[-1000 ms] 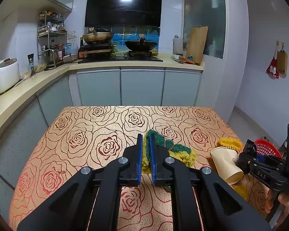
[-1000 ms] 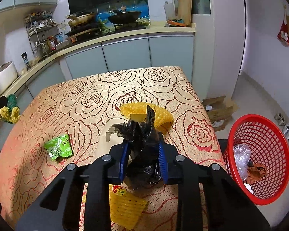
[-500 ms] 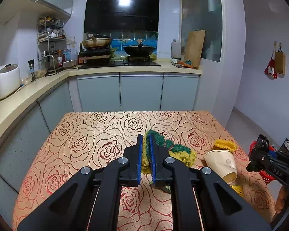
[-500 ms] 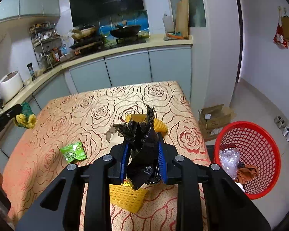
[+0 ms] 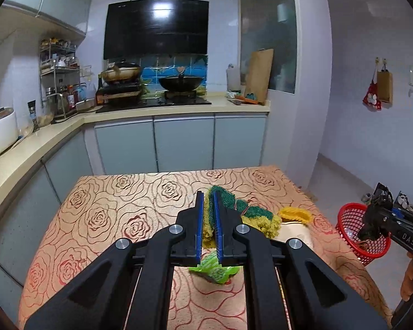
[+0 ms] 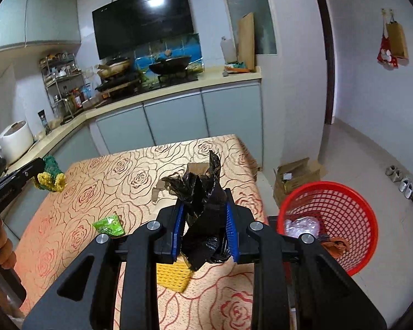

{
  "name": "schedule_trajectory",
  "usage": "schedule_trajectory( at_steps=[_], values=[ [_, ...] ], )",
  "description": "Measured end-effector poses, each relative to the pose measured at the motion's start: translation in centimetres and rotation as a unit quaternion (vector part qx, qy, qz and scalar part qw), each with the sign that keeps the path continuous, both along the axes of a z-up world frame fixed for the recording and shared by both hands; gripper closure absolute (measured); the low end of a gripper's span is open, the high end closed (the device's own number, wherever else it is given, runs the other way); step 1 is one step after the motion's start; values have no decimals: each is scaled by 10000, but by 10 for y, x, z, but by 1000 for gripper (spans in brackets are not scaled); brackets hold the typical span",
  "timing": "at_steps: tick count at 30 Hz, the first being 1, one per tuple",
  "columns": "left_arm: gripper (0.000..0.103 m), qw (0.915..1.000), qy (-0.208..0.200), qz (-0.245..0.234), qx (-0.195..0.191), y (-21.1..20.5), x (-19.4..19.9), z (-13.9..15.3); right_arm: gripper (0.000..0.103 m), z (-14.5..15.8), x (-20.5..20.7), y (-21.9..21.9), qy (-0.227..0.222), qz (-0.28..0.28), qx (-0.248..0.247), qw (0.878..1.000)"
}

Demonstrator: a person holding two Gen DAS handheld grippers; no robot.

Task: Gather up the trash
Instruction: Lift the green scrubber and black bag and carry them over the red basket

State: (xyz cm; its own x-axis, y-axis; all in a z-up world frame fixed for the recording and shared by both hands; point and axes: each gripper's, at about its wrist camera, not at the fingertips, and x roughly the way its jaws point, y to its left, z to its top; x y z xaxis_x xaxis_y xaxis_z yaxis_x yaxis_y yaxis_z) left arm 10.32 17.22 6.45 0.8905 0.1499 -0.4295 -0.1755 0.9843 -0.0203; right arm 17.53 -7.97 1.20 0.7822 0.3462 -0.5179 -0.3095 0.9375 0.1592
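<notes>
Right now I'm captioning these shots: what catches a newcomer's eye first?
Crumpled black plastic bulges between the right tongs above the rose-patterned table. The left tongs pinch a green-and-yellow scrubber, and a red basket with trash waits on the floor, right.

Rose-patterned tabletop (image 6: 118, 181) carries a green wrapper (image 6: 108, 225), a yellow mesh piece (image 6: 172, 276) and a paper cup (image 5: 298, 232).

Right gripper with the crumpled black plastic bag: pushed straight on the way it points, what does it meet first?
Probably the rose-patterned tablecloth, near the torn brown cardboard scrap. The right gripper aims over the table; the red mesh basket sits off to its right.
</notes>
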Motion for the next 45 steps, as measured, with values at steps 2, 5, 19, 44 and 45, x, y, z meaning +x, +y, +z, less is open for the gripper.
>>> schedule_trajectory(
  at_steps=[2, 5, 19, 44, 45],
  values=[
    [96, 10000, -20, -64, 8, -6, 2, 2, 77, 3, 0, -8, -42, -85, 2, 10000],
    [96, 9998, -55, -189, 8, -17, 5, 5, 77, 7, 0, -20, -95, -214, 15, 9997],
    [96, 9962, -145, -847, -172, -70, 27, 11, 77, 13, -2, -66, -227, -694, 49, 9973],
    [96, 9754, 299, -2174, -205, -216, 112, -14, 77, -5, 21, -158, 39, -1604, 37, 9870],
    [96, 9746, 331, -2206, -185, -220, 115, -18, 77, -7, 24, -160, 75, -1609, 16, 9869]
  ],
)
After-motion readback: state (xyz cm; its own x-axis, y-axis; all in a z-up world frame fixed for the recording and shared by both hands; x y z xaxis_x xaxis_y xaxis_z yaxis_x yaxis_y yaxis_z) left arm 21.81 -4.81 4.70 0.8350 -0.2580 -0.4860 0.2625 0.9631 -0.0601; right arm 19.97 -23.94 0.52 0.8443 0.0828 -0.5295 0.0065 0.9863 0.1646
